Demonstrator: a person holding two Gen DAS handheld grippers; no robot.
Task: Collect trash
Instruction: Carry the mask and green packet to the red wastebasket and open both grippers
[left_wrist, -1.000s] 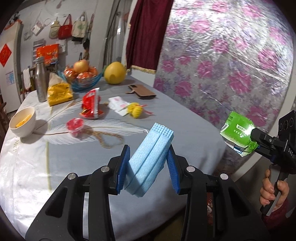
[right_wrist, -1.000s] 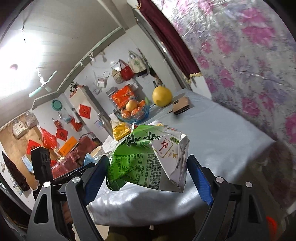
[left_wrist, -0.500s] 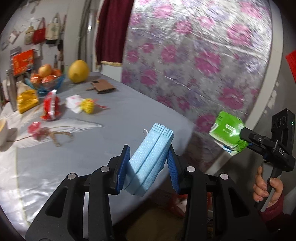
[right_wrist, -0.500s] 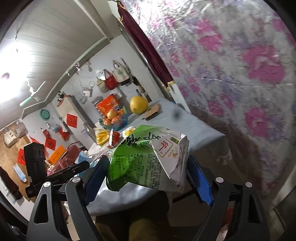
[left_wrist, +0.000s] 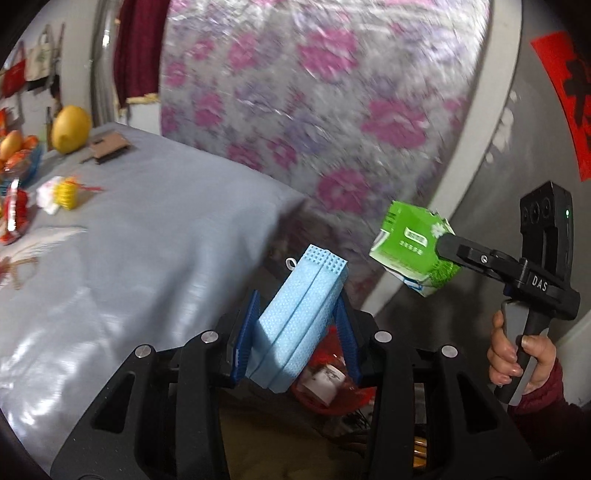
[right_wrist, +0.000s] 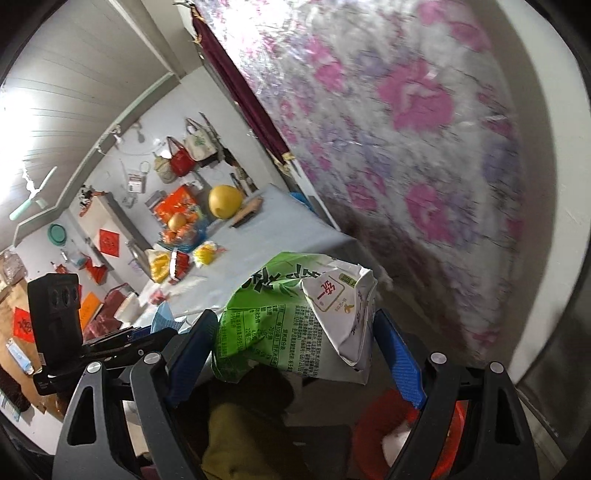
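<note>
I am carrying two pieces of trash off the table toward the bin; in my left gripper (left_wrist: 295, 328) the pads are pressing on a folded blue face mask (left_wrist: 299, 314), which is sticking up and tilting right between them; in my right gripper (right_wrist: 295, 354) the jaws are standing wide but pinching a crumpled green and white carton (right_wrist: 295, 317) across its breadth. Both are hanging past the near corner of the table (left_wrist: 147, 229), out over the floor; just beyond and below the mask a red bin (left_wrist: 332, 384) is showing with some rubbish already inside. I judge this the carry-to-bin step, nearly at its end; the next move is calling for bringing each gripper over the red rim and letting go, one after the other, so that nothing is dropping beside it.

The left wrist view is showing my right hand (left_wrist: 517, 354) on its handle and the carton from outside, which the right view cannot; the right wrist view is showing the red bin (right_wrist: 399, 435) low beside its right finger. Farther off, on the far side of the table, a red wrapper (left_wrist: 14, 210) and a yellow net (left_wrist: 66, 192) are lying uncollected; a pomelo (left_wrist: 70, 129) is sitting at the far edge.
</note>
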